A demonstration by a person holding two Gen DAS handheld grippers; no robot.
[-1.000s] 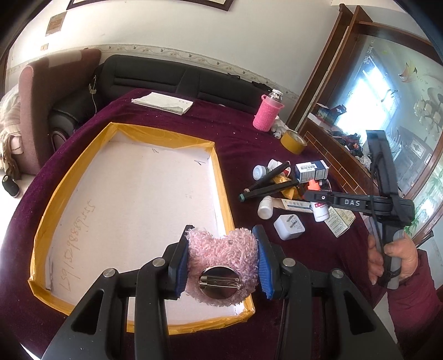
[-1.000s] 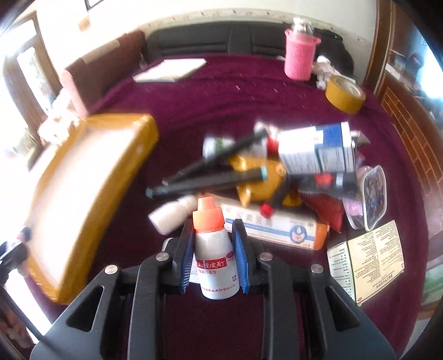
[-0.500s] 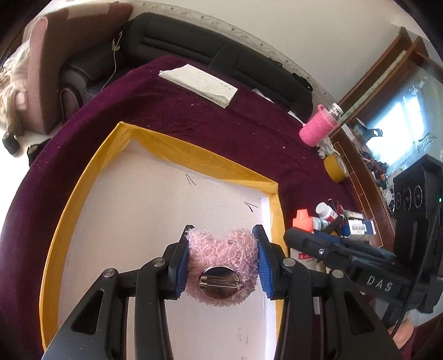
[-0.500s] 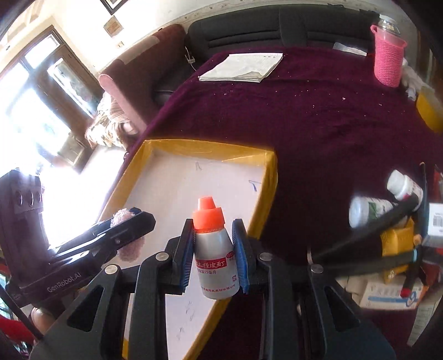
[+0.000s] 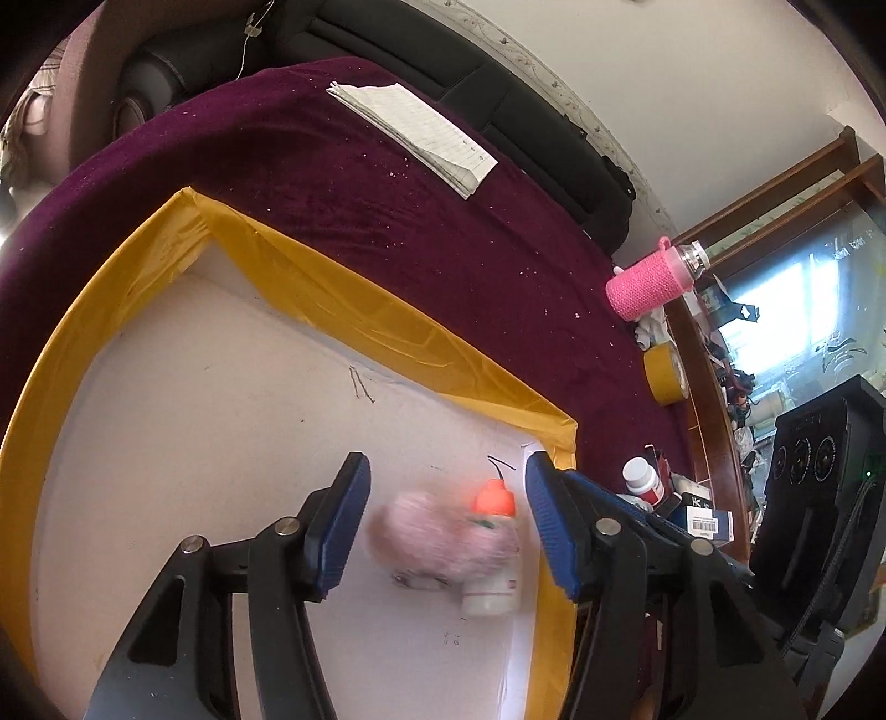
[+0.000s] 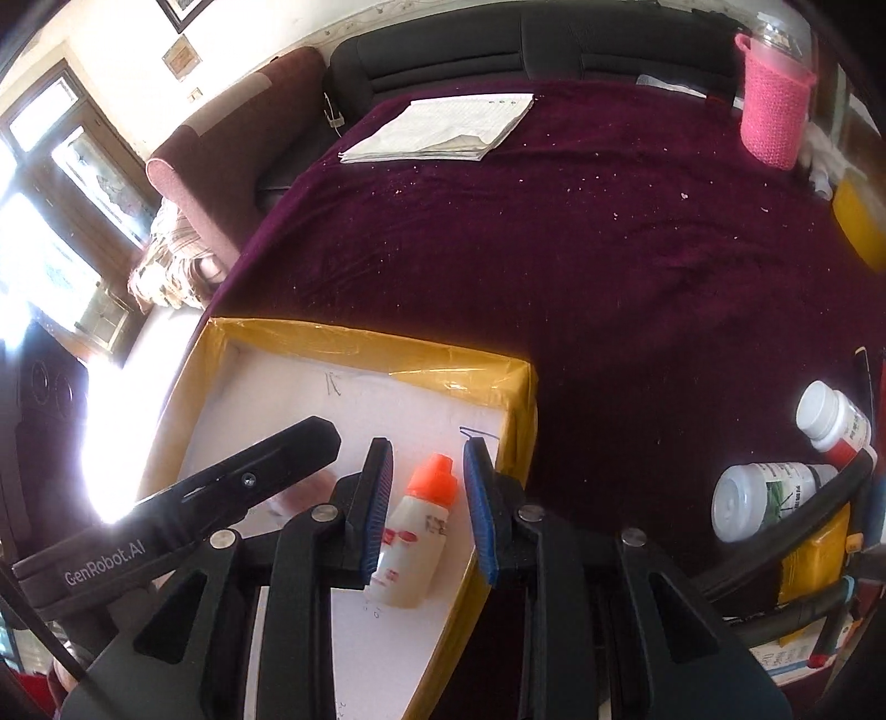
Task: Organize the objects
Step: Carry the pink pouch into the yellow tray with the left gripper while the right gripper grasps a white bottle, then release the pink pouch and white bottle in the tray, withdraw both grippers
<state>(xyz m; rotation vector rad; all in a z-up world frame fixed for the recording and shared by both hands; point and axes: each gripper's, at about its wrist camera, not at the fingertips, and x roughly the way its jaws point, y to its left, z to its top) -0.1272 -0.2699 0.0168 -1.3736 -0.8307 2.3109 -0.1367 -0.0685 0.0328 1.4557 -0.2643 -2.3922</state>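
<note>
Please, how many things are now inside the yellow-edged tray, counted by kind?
Inside the tray:
Orange-capped bottle: 1
Pink fluffy brooch: 1, blurred
Total: 2
Both left tongs and right tongs are open above them.

Background items on the purple tablecloth (image 6: 637,266).
A lined notepad (image 6: 443,127) lies at the far edge before a black sofa (image 6: 526,44); a pink knitted bottle sleeve (image 6: 772,119) stands far right, near a yellow tape roll (image 5: 664,376).
</note>
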